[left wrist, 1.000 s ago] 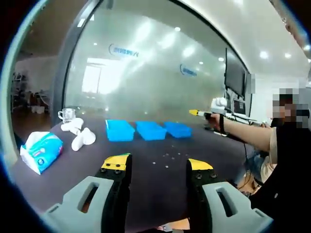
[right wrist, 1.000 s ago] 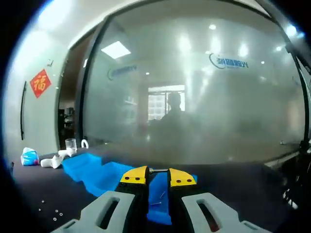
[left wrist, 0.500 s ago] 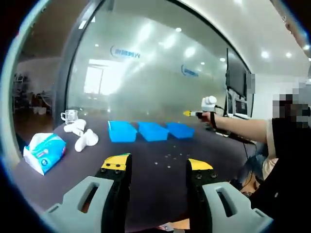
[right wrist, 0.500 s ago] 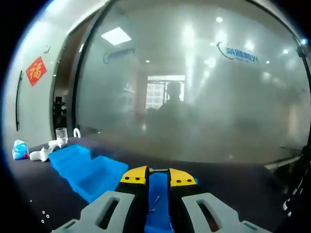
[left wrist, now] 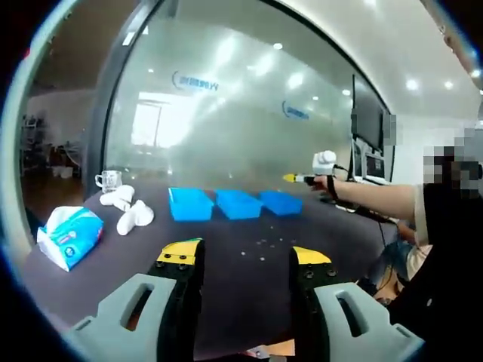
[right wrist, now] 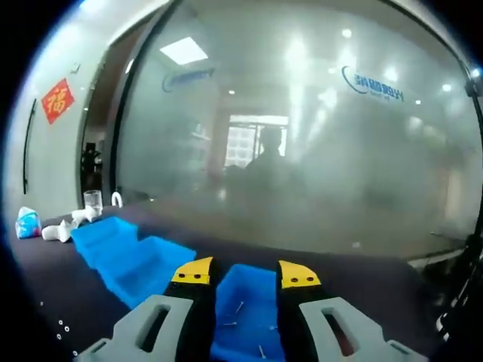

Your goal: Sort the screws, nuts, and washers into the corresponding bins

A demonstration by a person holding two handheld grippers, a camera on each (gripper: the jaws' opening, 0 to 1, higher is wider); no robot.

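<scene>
Three blue bins stand in a row on the dark table: the left bin (left wrist: 189, 204), the middle bin (left wrist: 238, 204) and the right bin (left wrist: 281, 201). Small loose metal parts (left wrist: 260, 243) lie on the table in front of them. My left gripper (left wrist: 245, 256) hovers open and empty over the table's near side. My right gripper (right wrist: 246, 273) is open above the right bin (right wrist: 249, 290), which holds a few screws (right wrist: 238, 307). From the left gripper view, the right gripper (left wrist: 300, 179) shows in a person's hand beside that bin.
A tissue pack (left wrist: 66, 234), white objects (left wrist: 132, 215) and a glass cup (left wrist: 107, 179) sit at the table's left end. A frosted glass wall (left wrist: 226, 113) runs behind the table. The person's arm (left wrist: 377, 200) reaches in from the right. More loose parts (right wrist: 60, 326) lie left of the bins.
My right gripper has opened over the right bin, and the thin screw held between its tips is gone from them. The left gripper stays as it was.
</scene>
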